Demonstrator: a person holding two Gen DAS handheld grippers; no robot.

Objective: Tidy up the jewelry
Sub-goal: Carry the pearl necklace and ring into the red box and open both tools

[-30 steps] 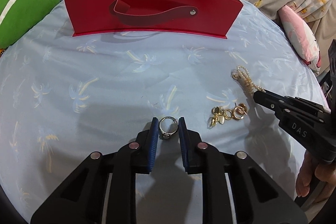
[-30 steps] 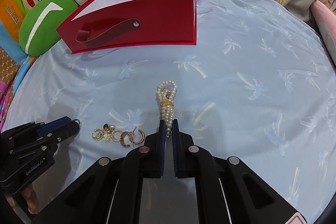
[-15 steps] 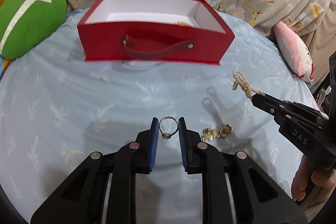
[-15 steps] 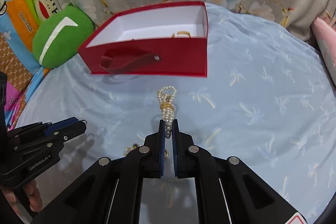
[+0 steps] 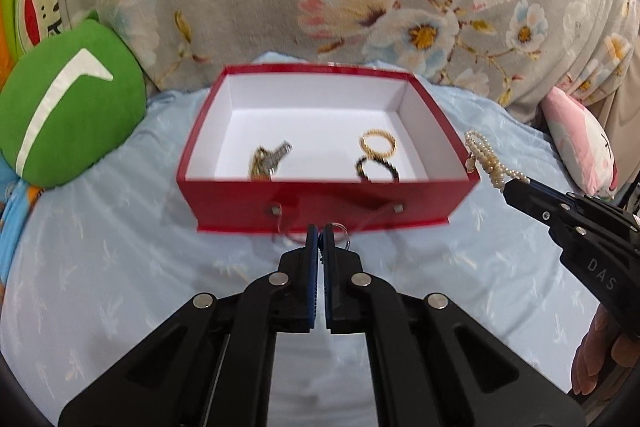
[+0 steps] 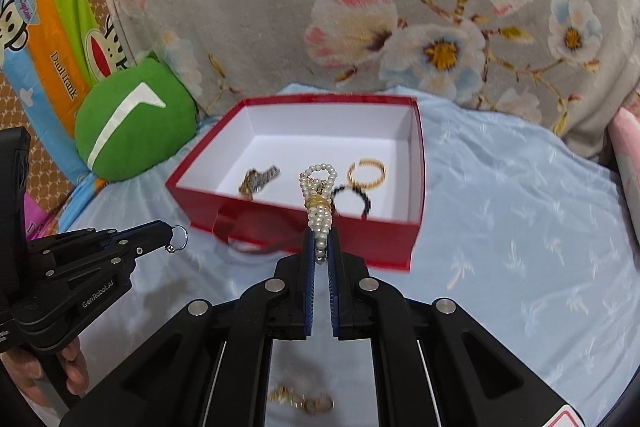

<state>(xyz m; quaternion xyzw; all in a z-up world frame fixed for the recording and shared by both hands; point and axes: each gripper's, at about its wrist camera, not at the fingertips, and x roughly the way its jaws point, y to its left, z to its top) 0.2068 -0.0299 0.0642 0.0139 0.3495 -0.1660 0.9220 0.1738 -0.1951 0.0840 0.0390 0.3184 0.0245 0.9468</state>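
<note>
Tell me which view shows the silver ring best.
The right wrist view: the silver ring hangs in full outline at the left gripper tip, its jaws shut on it. The left wrist view shows only a sliver behind the pads.

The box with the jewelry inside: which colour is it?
The box is red outside, white inside; the left wrist view shows it best.

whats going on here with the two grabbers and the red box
A person is sorting jewelry into an open red cardboard box on a pale blue bedsheet. The left gripper is shut on a thin silver ring, the right gripper on a white pearl strand. Both hang just short of the box, which already holds a gold bangle.
</note>
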